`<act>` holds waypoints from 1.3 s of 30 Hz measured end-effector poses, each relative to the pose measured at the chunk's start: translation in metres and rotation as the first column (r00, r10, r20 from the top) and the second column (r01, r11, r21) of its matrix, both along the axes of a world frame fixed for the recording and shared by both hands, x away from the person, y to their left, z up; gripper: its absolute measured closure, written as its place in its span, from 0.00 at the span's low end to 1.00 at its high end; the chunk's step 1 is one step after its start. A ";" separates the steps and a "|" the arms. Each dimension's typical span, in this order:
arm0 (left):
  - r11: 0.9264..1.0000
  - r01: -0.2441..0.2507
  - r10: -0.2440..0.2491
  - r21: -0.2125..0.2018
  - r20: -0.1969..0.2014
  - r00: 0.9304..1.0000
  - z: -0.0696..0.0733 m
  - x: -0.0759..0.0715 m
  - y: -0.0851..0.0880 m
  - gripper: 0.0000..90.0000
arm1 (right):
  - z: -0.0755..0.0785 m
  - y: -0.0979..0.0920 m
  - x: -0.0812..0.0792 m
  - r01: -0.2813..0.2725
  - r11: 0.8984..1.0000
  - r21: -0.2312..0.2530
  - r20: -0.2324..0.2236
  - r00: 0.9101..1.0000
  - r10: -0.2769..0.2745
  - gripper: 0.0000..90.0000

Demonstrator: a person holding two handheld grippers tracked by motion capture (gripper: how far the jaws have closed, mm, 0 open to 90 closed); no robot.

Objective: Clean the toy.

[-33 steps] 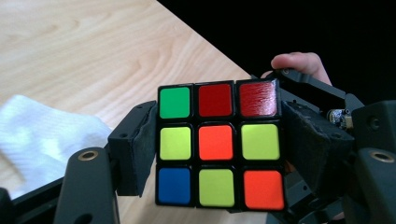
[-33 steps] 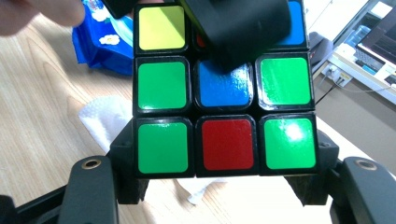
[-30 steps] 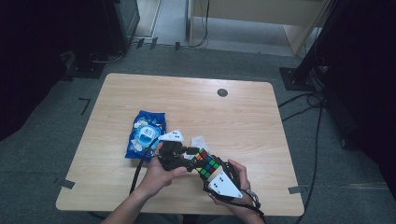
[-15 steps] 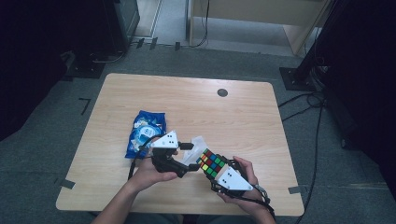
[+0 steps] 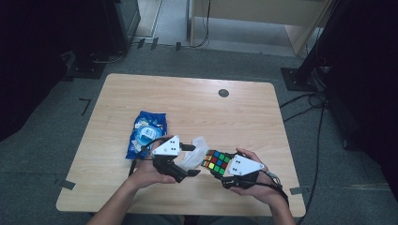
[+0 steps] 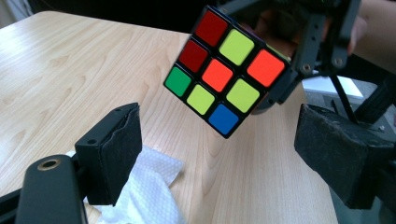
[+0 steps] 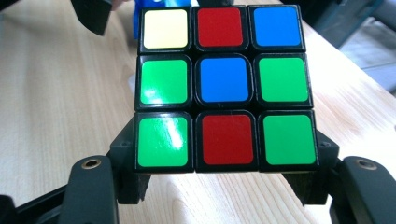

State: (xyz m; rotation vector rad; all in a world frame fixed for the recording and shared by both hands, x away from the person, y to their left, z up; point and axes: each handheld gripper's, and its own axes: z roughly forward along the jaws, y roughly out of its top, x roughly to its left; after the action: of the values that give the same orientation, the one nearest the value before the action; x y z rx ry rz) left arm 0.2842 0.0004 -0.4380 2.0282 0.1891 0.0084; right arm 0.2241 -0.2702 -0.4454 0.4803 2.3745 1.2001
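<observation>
Table (image 5: 141, 93): right tongs (image 5: 220, 169) clamp cube (image 5: 217, 161); left tongs (image 5: 190, 161) open.

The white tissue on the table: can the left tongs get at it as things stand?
Probably yes. The left tongs stand open and empty, the white tissue lies just below them, uncovered; the cube hangs higher in the right tongs.

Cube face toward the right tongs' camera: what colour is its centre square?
Blue, clearest in the right gripper view, on the cube.

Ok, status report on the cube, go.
Right gripper clamped on puzzle cube, lifted off table. Left gripper jaws just opened, nothing between them. White wipe lies beneath; no obstruction.
</observation>
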 end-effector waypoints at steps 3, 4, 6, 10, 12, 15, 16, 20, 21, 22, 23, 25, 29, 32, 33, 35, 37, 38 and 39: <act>0.999 0.010 -0.011 0.030 0.026 1.000 -0.004 0.001 -0.004 0.17 | 0.004 0.000 0.007 -0.037 0.999 0.008 -0.029 0.999 0.037 0.39; 0.999 0.011 -0.012 0.043 0.033 0.999 -0.005 0.001 -0.006 0.17 | 0.005 0.000 0.009 -0.054 0.998 0.013 -0.040 0.998 0.054 0.39; 0.997 0.017 -0.021 0.073 0.053 0.998 -0.006 0.001 -0.010 0.17 | 0.006 -0.001 0.012 -0.081 0.996 0.023 -0.069 0.994 0.082 0.39; 0.993 0.040 -0.051 0.110 0.093 0.994 -0.007 0.000 -0.017 0.17 | 0.007 -0.002 0.016 -0.138 0.990 0.033 -0.106 0.984 0.141 0.39; 0.992 0.053 -0.066 0.118 0.102 0.993 -0.008 -0.001 -0.020 0.17 | 0.007 -0.001 0.017 -0.143 0.989 0.027 -0.114 0.983 0.145 0.39; 0.989 0.072 -0.087 0.129 0.116 0.989 -0.008 -0.002 -0.023 0.18 | 0.006 -0.001 0.018 -0.149 0.989 0.026 -0.117 0.982 0.151 0.39; 0.989 0.076 -0.092 0.130 0.123 0.988 -0.008 -0.002 -0.024 0.19 | 0.006 -0.002 0.018 -0.152 0.988 0.027 -0.121 0.981 0.154 0.39; 0.990 0.090 -0.104 0.110 0.130 0.986 -0.007 -0.002 -0.024 0.25 | 0.005 -0.001 0.018 -0.186 0.982 0.019 -0.135 0.973 0.187 0.39; 0.989 0.098 -0.112 0.112 0.131 0.985 -0.006 -0.002 -0.024 0.27 | 0.005 0.000 0.018 -0.198 0.980 0.012 -0.136 0.971 0.198 0.39; 0.988 0.106 -0.121 0.114 0.130 0.984 -0.007 -0.002 -0.024 0.27 | 0.005 0.001 0.017 -0.203 0.979 0.005 -0.133 0.970 0.201 0.39; 0.986 0.111 -0.128 0.121 0.139 0.982 -0.007 -0.003 -0.025 0.28 | 0.005 0.001 0.017 -0.208 0.978 0.003 -0.137 0.969 0.206 0.39; 0.984 0.115 -0.134 0.133 0.147 0.980 -0.008 -0.005 -0.027 0.30 | 0.006 0.001 0.018 -0.214 0.977 0.006 -0.133 0.968 0.213 0.39; 0.982 0.116 -0.140 0.147 0.167 0.976 -0.010 -0.006 -0.030 0.33 | 0.006 0.001 0.018 -0.217 0.976 0.015 -0.146 0.965 0.217 0.39; 0.983 0.117 -0.141 0.143 0.166 0.976 -0.010 -0.005 -0.029 0.34 | 0.005 0.000 0.020 -0.215 0.976 0.025 -0.154 0.964 0.216 0.39; 0.982 0.115 -0.139 0.147 0.165 0.976 -0.009 -0.005 -0.028 0.34 | 0.005 0.000 0.020 -0.212 0.977 0.029 -0.159 0.964 0.214 0.38; 0.984 0.117 -0.137 0.134 0.154 0.978 -0.009 -0.004 -0.027 0.37 | 0.005 -0.001 0.021 -0.205 0.978 0.033 -0.157 0.966 0.208 0.38; 0.984 0.119 -0.139 0.132 0.153 0.978 -0.008 -0.004 -0.026 0.37 | 0.006 -0.002 0.022 -0.206 0.977 0.046 -0.166 0.963 0.211 0.38; 0.984 0.119 -0.139 0.132 0.153 0.978 -0.008 -0.004 -0.026 0.37 | 0.006 -0.001 0.022 -0.207 0.977 0.045 -0.164 0.963 0.212 0.38; 0.984 0.120 -0.139 0.130 0.152 0.978 -0.008 -0.004 -0.026 0.37 | 0.006 -0.001 0.022 -0.210 0.977 0.043 -0.167 0.962 0.214 0.38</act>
State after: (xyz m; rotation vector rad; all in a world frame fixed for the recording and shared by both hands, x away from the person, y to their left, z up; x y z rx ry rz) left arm 0.2799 -0.0252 -0.4459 2.1456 -0.0473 0.1034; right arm 0.2462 -0.2712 -0.4396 0.3558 2.6145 1.3309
